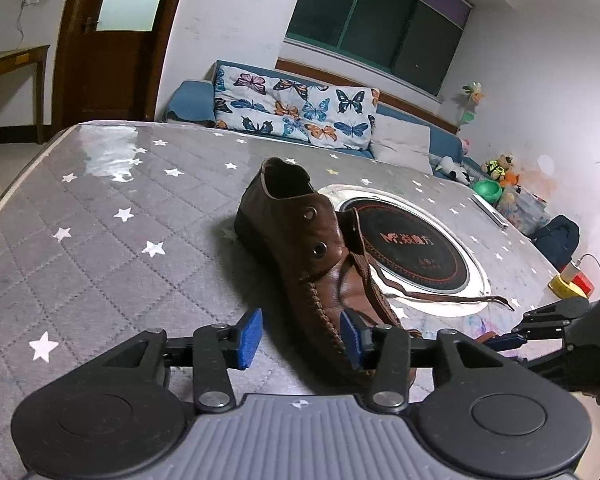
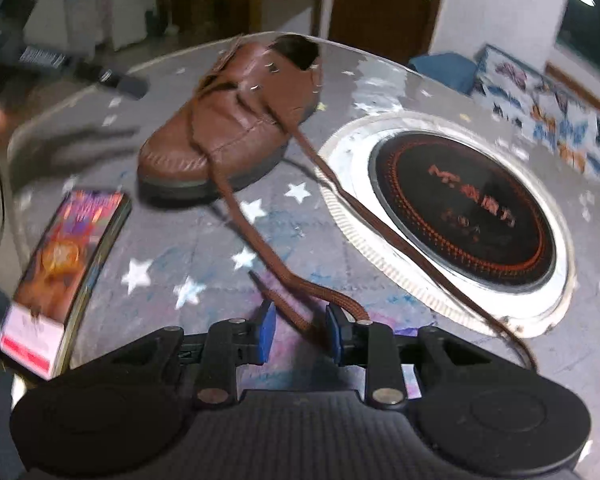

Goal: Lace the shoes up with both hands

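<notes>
A brown leather shoe [image 1: 300, 248] lies on the grey star-patterned table [image 1: 100, 220], toe toward my left gripper [image 1: 300, 338]. That gripper is open: the toe's edge sits by the right pad, and the left pad is clear of it. In the right wrist view the shoe [image 2: 236, 128] is farther off, and one brown lace [image 2: 252, 232] runs from it to my right gripper [image 2: 302, 332]. The lace humps over the right fingertip [image 2: 338, 328] and its end lies in the gap between the pads, which do not press on it. My right gripper [image 1: 508, 330] also shows at the right edge of the left wrist view.
A round black cooktop [image 2: 472, 216] is sunk into the table right of the shoe; the other lace end [image 2: 440, 276] trails across it. A colourful box [image 2: 60, 256] lies at the table's left front. A sofa with butterfly cushions [image 1: 292, 108] stands behind the table.
</notes>
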### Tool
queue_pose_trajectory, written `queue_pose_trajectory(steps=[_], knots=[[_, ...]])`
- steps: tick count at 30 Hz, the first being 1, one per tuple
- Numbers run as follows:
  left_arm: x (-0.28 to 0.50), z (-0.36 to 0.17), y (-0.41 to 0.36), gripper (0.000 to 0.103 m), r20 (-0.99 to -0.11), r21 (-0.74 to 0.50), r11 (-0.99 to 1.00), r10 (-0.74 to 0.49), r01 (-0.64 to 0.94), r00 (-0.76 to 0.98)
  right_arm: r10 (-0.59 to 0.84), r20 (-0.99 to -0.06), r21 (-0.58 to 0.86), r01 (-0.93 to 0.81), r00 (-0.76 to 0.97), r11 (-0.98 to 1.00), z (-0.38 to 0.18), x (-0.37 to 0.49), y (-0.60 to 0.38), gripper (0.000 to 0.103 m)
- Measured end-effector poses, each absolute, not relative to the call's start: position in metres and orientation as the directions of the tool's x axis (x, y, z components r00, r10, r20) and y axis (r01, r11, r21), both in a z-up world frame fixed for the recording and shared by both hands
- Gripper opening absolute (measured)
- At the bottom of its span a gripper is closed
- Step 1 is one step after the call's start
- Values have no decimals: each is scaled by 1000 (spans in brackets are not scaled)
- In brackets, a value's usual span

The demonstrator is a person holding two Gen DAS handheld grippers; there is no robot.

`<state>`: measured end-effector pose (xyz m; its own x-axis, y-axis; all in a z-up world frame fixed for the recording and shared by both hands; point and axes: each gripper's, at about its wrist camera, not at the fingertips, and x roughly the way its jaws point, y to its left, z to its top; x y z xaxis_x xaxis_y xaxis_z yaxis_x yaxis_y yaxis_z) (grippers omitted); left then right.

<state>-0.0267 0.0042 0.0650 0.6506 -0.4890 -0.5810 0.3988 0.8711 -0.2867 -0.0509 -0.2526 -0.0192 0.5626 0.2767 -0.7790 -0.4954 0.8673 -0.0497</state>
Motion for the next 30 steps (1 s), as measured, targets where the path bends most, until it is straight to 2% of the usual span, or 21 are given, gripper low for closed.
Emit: queue_pose_trajectory(steps=[2,3,5,8,14,16,18,24,30], knots=[[-26,65,5,48,-582,-286,873,-486,395,652,293,-777,-4,-471,557,882,-20,-48,-258,21],[-26,64,5,48,-584,-287,874,-484,392,652,293,-775,6,-457,560,889,-20,-48,-260,10],[-24,63,5,49,-588,-291,874,-484,388,649,302,-776,45,-428,554,903,-19,-48,-266,2],[-24,62,3,49,-589,-294,870,-490,395,643,325,-771,143,-350,547,926,-19,-46,-281,2],[-23,67,-4,51,-588,-282,866,-496,413,639,275,-780,13,-425,562,905,-19,-54,-265,6],[-22,69,-6,51,-589,-276,867,-494,415,639,263,-781,-7,-429,566,903,-19,-55,-261,2],[-19,71,-10,51,-595,-266,871,-486,413,641,256,-773,-29,-436,580,900,-18,-58,-256,1],[-6,78,-19,51,-613,-240,890,-448,387,651,251,-683,-91,-420,686,903,4,-73,-252,1],[5,80,-31,52,-623,-233,896,-436,378,649,166,-600,-144,-310,783,940,27,-79,-273,1]])
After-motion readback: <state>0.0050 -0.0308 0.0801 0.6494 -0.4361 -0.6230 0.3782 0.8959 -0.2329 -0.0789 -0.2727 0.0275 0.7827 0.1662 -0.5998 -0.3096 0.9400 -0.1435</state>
